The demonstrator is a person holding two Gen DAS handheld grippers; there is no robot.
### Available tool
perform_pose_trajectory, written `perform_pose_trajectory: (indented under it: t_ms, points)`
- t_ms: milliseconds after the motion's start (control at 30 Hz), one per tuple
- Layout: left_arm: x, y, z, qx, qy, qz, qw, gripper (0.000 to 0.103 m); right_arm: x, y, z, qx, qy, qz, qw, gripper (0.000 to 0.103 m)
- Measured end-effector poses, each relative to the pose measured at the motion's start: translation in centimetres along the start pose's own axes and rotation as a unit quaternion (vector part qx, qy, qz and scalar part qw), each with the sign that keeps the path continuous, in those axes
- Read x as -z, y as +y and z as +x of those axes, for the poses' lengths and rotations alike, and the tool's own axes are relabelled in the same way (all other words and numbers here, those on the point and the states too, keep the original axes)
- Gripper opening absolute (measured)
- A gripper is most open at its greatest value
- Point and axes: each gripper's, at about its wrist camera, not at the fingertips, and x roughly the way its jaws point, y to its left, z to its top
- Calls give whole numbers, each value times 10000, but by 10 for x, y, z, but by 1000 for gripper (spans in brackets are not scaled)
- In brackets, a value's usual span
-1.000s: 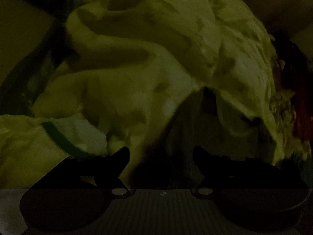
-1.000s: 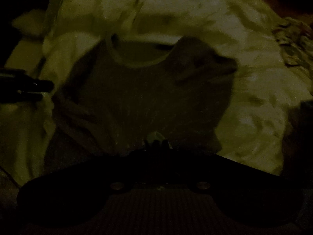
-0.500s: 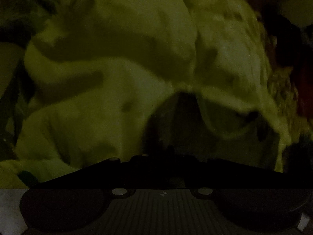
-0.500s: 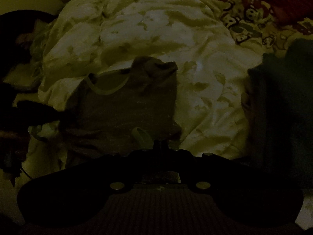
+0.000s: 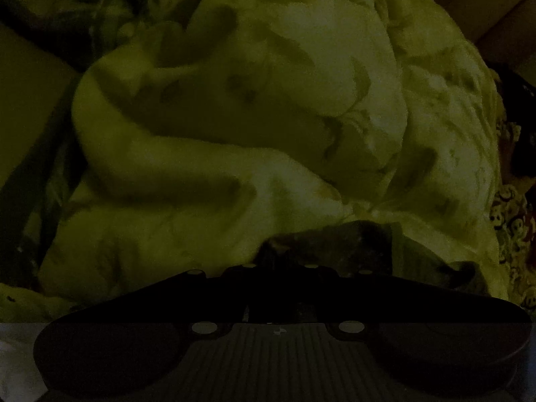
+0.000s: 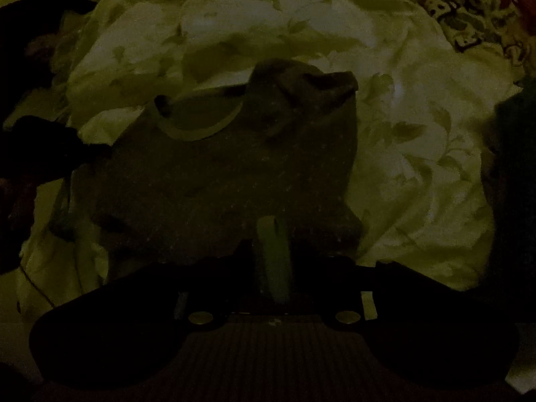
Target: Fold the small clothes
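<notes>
You are keeping the small grey top (image 6: pixel 231 174) spread on the leafy bedcover (image 6: pixel 418 140) so it can be folded flat. Your right gripper (image 6: pixel 273 258) has just been opening; its jaws are standing narrow around the pale trim strip (image 6: pixel 273 251), loosening it. Your left gripper (image 5: pixel 279 268) is reaching the garment's edge, its jaws having just opened slightly; whether it is gripping cloth, I cannot tell.

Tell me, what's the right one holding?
The right hand-held gripper has the pale trim of the dark shirt between its jaws, which have just been opening; whether it grips is unclear.
</notes>
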Motion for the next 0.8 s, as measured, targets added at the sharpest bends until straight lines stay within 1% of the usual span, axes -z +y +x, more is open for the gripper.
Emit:
perform_pose_trajectory:
  t_ms: [67,100,133,167,267,367,400,500,533,600,667,767,800]
  points:
    - [0,2,0,17,22,-34,10000,72,-3,1,4,-41,-13,80,10000,34]
    - [0,1,0,5,28,-25,10000,73,-4,1,8,-46,57,79,9999,28]
    - [0,1,1,-4,35,-14,10000,73,-4,2,11,-80,165,66,9998,5]
    - [0,1,2,-4,41,-8,10000,73,-5,4,11,-192,218,51,9996,4]
    - [0,2,2,-39,46,25,10000,73,-7,6,-4,-498,92,81,9987,4]
    - [-2,3,5,-117,66,78,9999,73,-11,-1,-26,-643,-222,298,9972,4]
    - [-2,3,7,-149,80,73,9998,73,-12,-6,-34,-617,-350,422,9966,4]
    - [-4,3,11,-120,132,70,9998,73,-17,-25,-50,-314,-730,794,9937,4]
    - [-5,1,13,-122,154,113,9997,73,-21,-32,-50,-276,-774,895,9926,4]
    - [-7,-3,15,-145,158,227,9995,73,-29,-39,-45,-180,-770,889,9929,4]
    - [-9,-7,18,-226,166,335,9990,73,-40,-37,-37,-35,-800,796,9936,4]
    - [-11,-6,20,-245,205,315,9990,74,-52,-33,-23,99,-794,708,9943,4]
    - [-11,-5,20,-245,211,302,9990,78,-56,-31,-18,170,-807,652,9945,4]
